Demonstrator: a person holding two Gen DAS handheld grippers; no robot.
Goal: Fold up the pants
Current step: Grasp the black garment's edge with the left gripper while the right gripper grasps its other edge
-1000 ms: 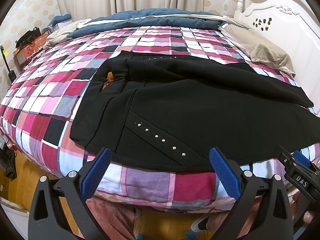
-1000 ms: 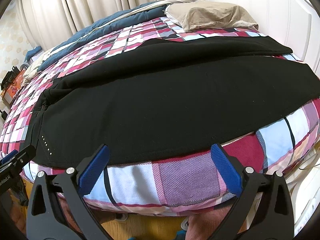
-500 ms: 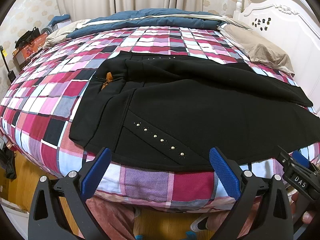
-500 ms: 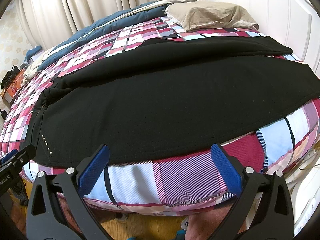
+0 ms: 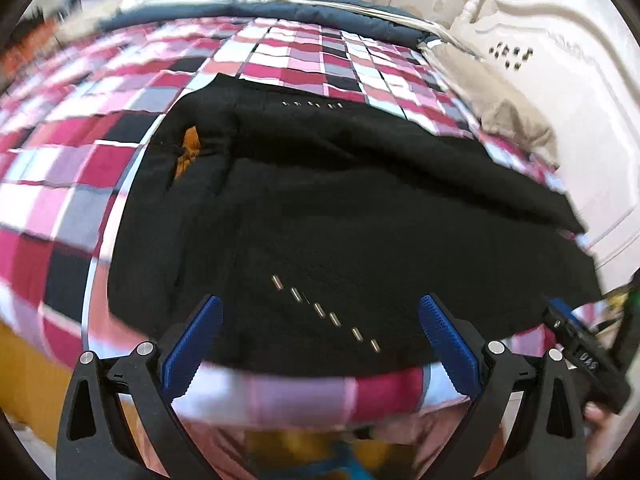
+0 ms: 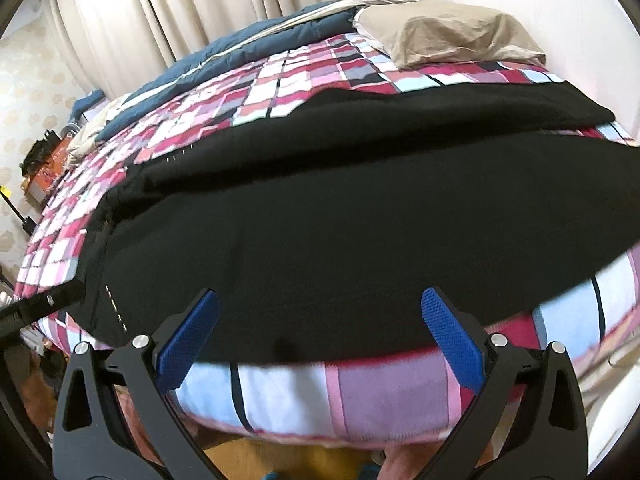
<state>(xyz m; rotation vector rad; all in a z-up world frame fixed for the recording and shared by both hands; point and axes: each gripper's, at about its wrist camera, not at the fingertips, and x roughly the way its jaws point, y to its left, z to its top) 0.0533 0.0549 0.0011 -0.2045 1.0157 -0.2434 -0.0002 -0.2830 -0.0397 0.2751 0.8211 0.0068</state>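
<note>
Black pants (image 5: 340,208) lie spread flat across a checked bedspread, waist at the left with an orange lining showing, legs running right. A row of silver studs (image 5: 324,314) marks the near pocket. My left gripper (image 5: 320,336) is open and empty, its blue pads over the near hem by the studs. My right gripper (image 6: 318,332) is open and empty over the near edge of the pants (image 6: 360,240) further along the leg. Neither touches the cloth that I can see. The right gripper's body shows at the right edge of the left wrist view (image 5: 584,360).
The pink, red and white checked bedspread (image 5: 80,152) covers the bed. A blue duvet (image 6: 248,56) and a beige pillow (image 6: 448,32) lie at the far side. A white headboard (image 5: 560,60) stands at the right. The bed's near edge drops to a wooden floor (image 6: 280,456).
Both grippers have moved forward and up over the near edge of the pants. The left view is blurred by motion. The jaws stay open.
</note>
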